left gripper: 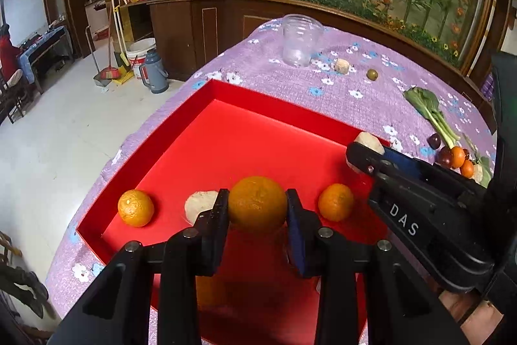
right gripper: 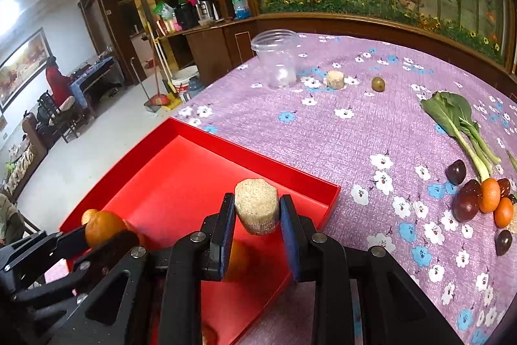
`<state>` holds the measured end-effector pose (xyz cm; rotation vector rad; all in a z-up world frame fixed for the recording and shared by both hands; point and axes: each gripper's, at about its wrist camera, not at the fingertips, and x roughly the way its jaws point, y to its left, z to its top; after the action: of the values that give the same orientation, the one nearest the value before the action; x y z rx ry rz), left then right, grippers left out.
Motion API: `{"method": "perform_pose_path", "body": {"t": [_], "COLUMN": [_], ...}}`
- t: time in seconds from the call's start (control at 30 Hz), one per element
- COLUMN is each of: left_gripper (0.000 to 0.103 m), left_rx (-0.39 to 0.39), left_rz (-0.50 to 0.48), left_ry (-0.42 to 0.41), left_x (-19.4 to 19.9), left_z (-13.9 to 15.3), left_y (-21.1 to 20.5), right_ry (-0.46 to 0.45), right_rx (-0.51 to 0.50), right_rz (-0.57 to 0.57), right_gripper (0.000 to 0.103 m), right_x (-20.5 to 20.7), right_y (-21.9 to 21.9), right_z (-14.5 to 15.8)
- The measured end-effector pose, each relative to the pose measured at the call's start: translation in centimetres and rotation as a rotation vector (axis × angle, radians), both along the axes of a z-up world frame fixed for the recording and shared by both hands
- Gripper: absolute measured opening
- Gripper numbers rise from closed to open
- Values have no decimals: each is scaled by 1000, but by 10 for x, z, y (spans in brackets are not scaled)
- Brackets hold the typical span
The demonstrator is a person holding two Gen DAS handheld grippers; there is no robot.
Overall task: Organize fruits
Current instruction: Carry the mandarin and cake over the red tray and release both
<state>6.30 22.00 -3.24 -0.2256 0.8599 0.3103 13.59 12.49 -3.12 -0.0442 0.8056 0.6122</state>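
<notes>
Gripping an orange (left gripper: 257, 203), left tool (left gripper: 257, 209); right tool (right gripper: 257, 212) clamped on pale cut chunk (right gripper: 256, 206), over red tray (left gripper: 226, 134).

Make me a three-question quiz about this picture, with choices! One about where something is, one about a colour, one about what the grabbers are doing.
1. Where is the clear plastic jar?
A. In the tray
B. On the purple flowered cloth
C. On the floor

2. What colour is the shallow rectangular tray?
A. Red
B. Blue
C. Green

3. What does the left tool hold?
A. Nothing
B. A leafy green
C. A round orange fruit

Answers:
1 B, it stands upright on the cloth, beyond the tray.
2 A, floor and walls are red.
3 C, its pads pinch the round orange fruit; the right tool holds a pale ridged chunk.
</notes>
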Motion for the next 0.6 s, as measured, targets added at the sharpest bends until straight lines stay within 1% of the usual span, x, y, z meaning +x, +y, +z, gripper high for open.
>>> {"method": "perform_pose_path", "body": {"t": [0.07,0.13,0.17,0.2,0.23,0.27,0.3,0.33,0.37,0.4,0.47,0.6], "left_gripper": [33,33,35,37,46,52,60,65,74,78,80,81], "left_rx": [1,-3,-5,-1,8,23,35,40,39,33,30,24], "left_rz": [3,5,10,12,15,25,34,49,62,67,71,76], "left_ry": [16,36,43,41,35,29,24,27,31,25,13,21], "left_x": [1,3,3,3,1,0,-2,-3,-5,-6,-10,-16], "left_z": [-3,-7,-9,-9,-8,-6,-5,-3,-2,-2,1,4], "left_y": [2,3,4,4,4,4,5,7,10,11,12,10], "right_ry": [15,10,16,28,30,14,8,12,13,9,4,-9], "right_rx": [-7,-17,-21,-29,-36,-38,-39,-35,-32,-31,-16,5], "right_rz": [8,5,4,9,15,15,14,10,6,-1,-11,-8], "right_gripper": [31,31,31,36,39,41,42,42,43,48,52,58], "right_x": [3,4,5,5,5,3,2,1,1,0,-3,-15], "right_y": [3,5,6,7,9,9,8,7,5,3,-4,-16], "right_z": [-4,-6,-8,-10,-10,-9,-8,-6,-5,-3,1,9]}}
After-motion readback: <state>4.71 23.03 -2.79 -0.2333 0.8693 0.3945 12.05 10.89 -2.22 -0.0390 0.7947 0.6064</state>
